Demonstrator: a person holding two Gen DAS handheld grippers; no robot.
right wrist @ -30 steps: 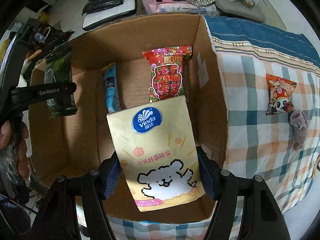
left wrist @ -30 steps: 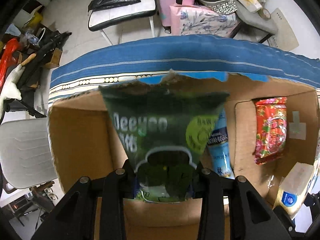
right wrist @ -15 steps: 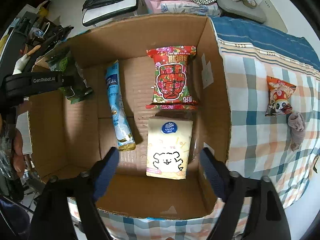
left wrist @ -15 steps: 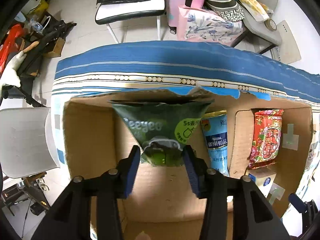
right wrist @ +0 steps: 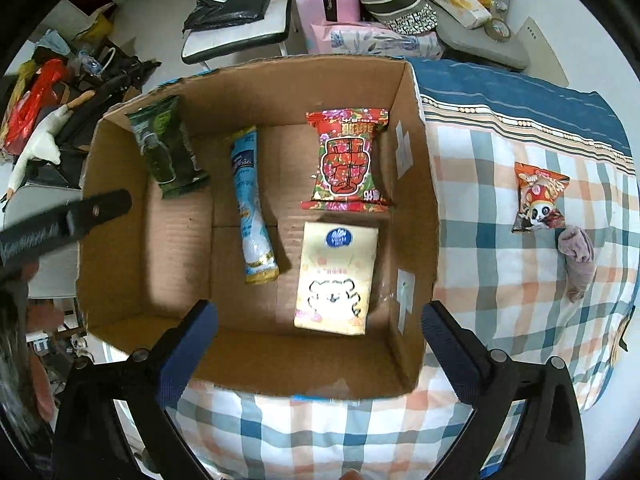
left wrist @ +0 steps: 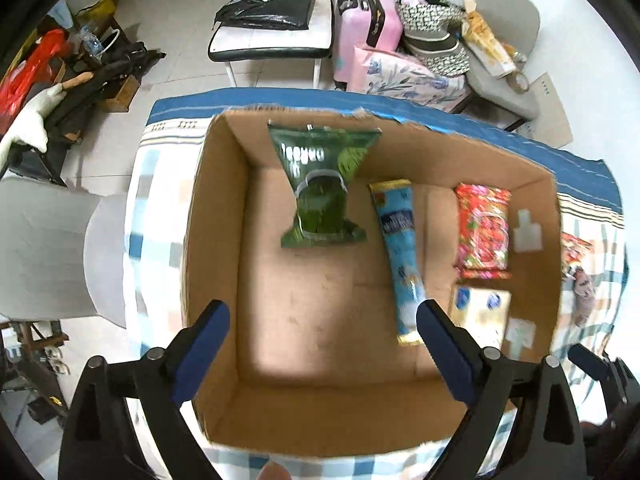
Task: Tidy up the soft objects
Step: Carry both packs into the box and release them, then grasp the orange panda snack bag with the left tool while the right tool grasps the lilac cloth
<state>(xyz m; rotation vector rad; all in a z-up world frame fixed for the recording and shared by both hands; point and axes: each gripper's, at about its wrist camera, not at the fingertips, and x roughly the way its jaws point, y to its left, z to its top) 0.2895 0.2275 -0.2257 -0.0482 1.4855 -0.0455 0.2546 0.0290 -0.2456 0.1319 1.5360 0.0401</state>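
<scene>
An open cardboard box (right wrist: pixel 424 184) (left wrist: pixel 224 184) sits on a checked cloth. Inside lie a green packet (left wrist: pixel 322 188) (right wrist: pixel 166 148) leaning on the far left wall, a blue tube packet (left wrist: pixel 400 248) (right wrist: pixel 252 204), a red flowered packet (left wrist: pixel 482 226) (right wrist: pixel 348 160) and a cream tissue pack (right wrist: pixel 336 280) (left wrist: pixel 480 314). My left gripper (left wrist: pixel 322 350) is open and empty above the box's near side. My right gripper (right wrist: pixel 320 346) is open and empty above the near wall. An orange panda snack bag (right wrist: pixel 540 198) and a grey sock (right wrist: pixel 578 256) lie on the cloth right of the box.
The checked cloth (right wrist: pixel 500 280) covers the table, with a blue band at the far edge. Beyond stand a white chair with a black bag (left wrist: pixel 272 4), a pink suitcase (left wrist: pixel 366 28) and a grey chair with bags (left wrist: pixel 500 40). A white chair (left wrist: pixel 44 256) stands left.
Both grippers opened and pulled back upward. The green packet dropped from my left gripper against the box's far wall. The tissue pack dropped from my right gripper onto the box floor.
</scene>
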